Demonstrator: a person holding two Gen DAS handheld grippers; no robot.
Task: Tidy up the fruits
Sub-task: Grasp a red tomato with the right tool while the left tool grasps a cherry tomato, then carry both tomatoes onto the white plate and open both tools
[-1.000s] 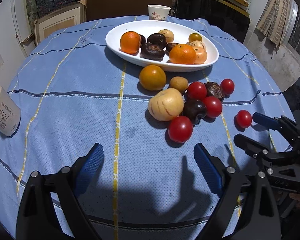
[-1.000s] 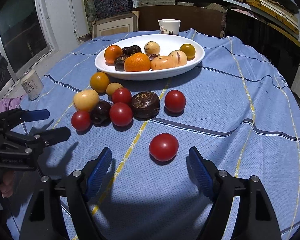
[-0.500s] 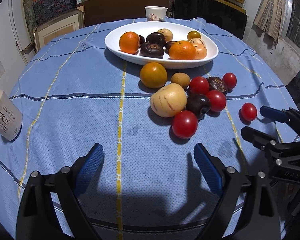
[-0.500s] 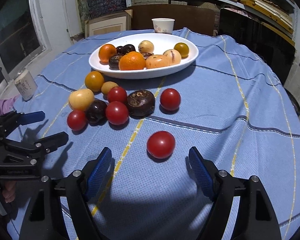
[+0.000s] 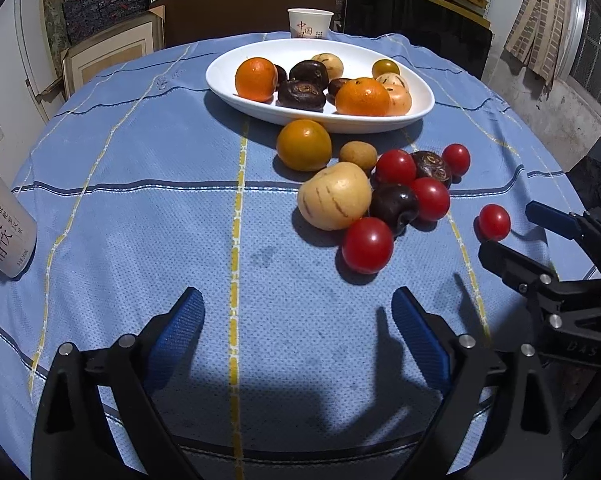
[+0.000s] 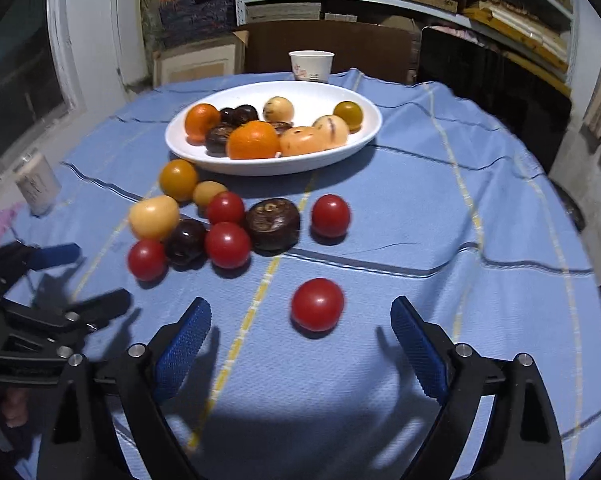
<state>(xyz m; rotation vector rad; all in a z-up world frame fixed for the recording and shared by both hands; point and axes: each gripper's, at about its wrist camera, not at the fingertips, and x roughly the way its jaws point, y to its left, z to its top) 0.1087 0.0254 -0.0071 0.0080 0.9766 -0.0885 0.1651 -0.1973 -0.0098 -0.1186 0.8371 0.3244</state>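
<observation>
Centring your right gripper [image 6: 300,332], jaws apart: lone tomato [image 6: 317,304] sits just ahead, lower middle of frame.

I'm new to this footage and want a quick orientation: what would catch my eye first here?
The white oval plate at the far side of the blue tablecloth, holding oranges and dark and pale fruits. In front of it lies a loose cluster of red, yellow and dark fruits. One lone red tomato sits just ahead of the open right gripper.
</observation>
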